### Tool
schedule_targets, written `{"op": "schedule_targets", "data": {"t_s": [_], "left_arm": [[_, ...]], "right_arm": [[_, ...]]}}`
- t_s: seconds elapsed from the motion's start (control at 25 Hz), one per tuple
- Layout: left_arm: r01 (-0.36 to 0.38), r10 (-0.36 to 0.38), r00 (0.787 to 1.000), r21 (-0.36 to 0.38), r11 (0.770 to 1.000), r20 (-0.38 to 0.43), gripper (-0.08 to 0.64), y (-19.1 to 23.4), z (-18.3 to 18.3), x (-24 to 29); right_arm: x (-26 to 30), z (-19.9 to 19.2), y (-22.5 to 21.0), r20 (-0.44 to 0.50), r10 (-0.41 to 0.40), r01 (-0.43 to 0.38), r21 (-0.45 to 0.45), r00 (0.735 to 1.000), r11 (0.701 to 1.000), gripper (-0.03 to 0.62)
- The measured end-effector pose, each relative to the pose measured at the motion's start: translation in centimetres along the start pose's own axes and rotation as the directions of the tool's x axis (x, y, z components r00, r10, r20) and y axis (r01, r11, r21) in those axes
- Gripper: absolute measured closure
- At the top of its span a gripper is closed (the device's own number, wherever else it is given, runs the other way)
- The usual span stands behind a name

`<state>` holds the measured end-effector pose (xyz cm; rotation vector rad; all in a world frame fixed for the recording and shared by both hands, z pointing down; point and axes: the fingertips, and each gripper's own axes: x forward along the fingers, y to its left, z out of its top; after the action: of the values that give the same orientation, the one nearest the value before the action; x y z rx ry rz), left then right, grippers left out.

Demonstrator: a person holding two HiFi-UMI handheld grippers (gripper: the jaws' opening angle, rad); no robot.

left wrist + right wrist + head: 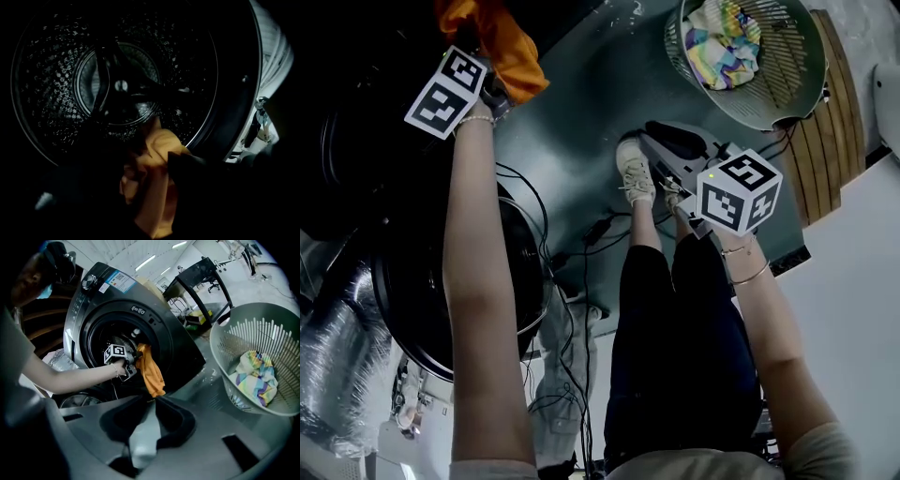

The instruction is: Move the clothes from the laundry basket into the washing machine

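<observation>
So the left gripper [135, 357] is up at the mouth of the washing machine [183, 348], around 11 o'clock in the head view. The orange cloth [506, 52] is bunched in the gap between its jaws, which stand apart instead of clamped on it. Seen from the right gripper view, that cloth dangles from the gripper across the round door opening, and its bottom end hangs past the lower rim. The left gripper view stares straight into the dark drum [51, 93], with the orange cloth at 6 o'clock in front of it, so it isn't lying in the drum. The right gripper [154, 400] sits at about 3 o'clock in the head view, over the person's legs. Its tips are closed together and there's nothing between them. The laundry basket [787, 84] is at 1 o'clock in the head view, well apart from the washer, and a striped pastel cloth [724, 42] is crumpled inside it. The washer's round door [422, 309] hangs open at 8 o'clock, with a shiny foil hose [333, 366] just beside it.
</observation>
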<state>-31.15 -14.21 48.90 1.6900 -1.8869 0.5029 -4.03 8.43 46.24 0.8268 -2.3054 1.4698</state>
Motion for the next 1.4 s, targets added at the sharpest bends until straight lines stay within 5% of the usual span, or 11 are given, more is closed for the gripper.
{"op": "schedule_targets", "data": {"t_s": [0.2,0.32,0.44,0.56,0.76,0.84,0.88,0.96,1.12,1.4], "left_arm": [[0.011,-0.011,1.0,0.057,0.998,0.001,0.258,-0.8,-2.7,-4.2],[0.062,-0.045,0.992,0.141,0.988,-0.121,0.24,-3.0,-8.4,-4.9],[0.121,-0.072,0.962,0.174,0.977,-0.264,0.208,-5.5,-14.1,-4.4],[0.076,-0.02,0.947,0.161,0.984,-0.321,0.201,-5.8,-16.4,-2.7],[-0.093,0.118,0.954,0.101,0.991,-0.276,0.206,-3.8,-15.5,0.0],[-0.129,0.149,0.947,0.087,0.988,-0.284,0.307,-3.3,-14.9,0.3],[-0.127,0.147,0.946,0.084,0.988,-0.289,0.412,-3.3,-14.4,0.2],[-0.09,0.104,0.951,0.063,0.994,-0.292,0.49,-3.6,-13.3,-0.2],[-0.018,0.017,0.981,-0.003,1.0,-0.192,0.505,-3.7,-10.3,-2.1],[-0.014,0.014,1.0,0.043,0.999,-0.005,0.508,-2.4,-3.5,-3.7]], "right_arm": [[-0.7,0.2,0.1,0.013,0.007,-0.007,-0.003,1.0,1.0,0.5],[-0.7,-0.2,-0.3,0.002,0.005,-0.005,0.001,1.0,1.0,0.5],[-0.6,-0.5,-1.0,-0.012,-0.004,0.004,0.002,1.0,1.0,0.5],[-0.3,-0.8,-1.4,-0.016,-0.002,0.002,0.007,1.0,1.0,0.5],[-0.1,-1.5,-2.2,-0.018,-0.005,0.006,0.028,1.0,1.0,0.514],[0.0,-1.8,-2.6,-0.032,-0.015,0.016,0.031,0.999,0.999,0.52],[0.0,-1.9,-2.7,-0.039,-0.017,0.018,0.031,0.999,0.999,0.522],[-0.1,-1.7,-2.9,-0.041,-0.017,0.018,0.026,0.999,0.999,0.523],[-0.6,-0.8,-3.0,-0.025,-0.026,0.027,0.024,0.999,0.999,0.529],[-1.0,1.3,-0.9,-0.002,-0.008,0.008,0.011,1.0,1.0,0.529]]}}
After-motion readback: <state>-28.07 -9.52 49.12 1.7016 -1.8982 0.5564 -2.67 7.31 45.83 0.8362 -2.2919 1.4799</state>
